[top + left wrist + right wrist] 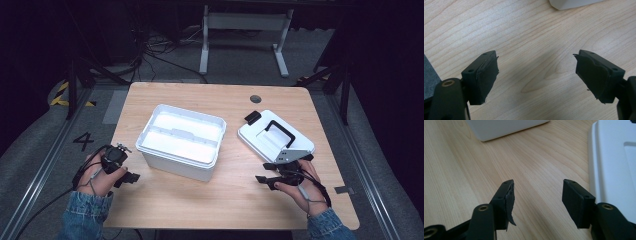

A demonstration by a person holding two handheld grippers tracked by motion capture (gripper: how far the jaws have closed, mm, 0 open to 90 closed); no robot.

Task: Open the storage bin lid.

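A pale wooden desk (235, 195) stands on a grey floor in a dark room, with cables and the white legs of another frame behind it.

Nearest the person, at the desk's front left corner, the left hand holds the left gripper (131, 177) low over the wood. In the left gripper view its jaws are spread wide with bare wood grain between the pads (486, 75), gripping nothing; a white corner of the box shows at the top edge.

At the front right, the right hand holds the right gripper (267, 181) just beside the near edge of the white lid (260, 137). In the right gripper view its jaws stand wide apart and hold nothing: bare desk lies between them, and the lid's white rim (596, 157) runs close alongside the right-hand jaw, though whether it touches cannot be told. The pad on the left-hand jaw is frayed along its edge.

Farther in, the lid lies flat on the desk's right half, top side up, its black handle (281, 131) raised and a black latch (252, 117) at its far corner. The open white box (180, 141) sits at the desk's middle, well apart from both grippers, with a white tray inside.
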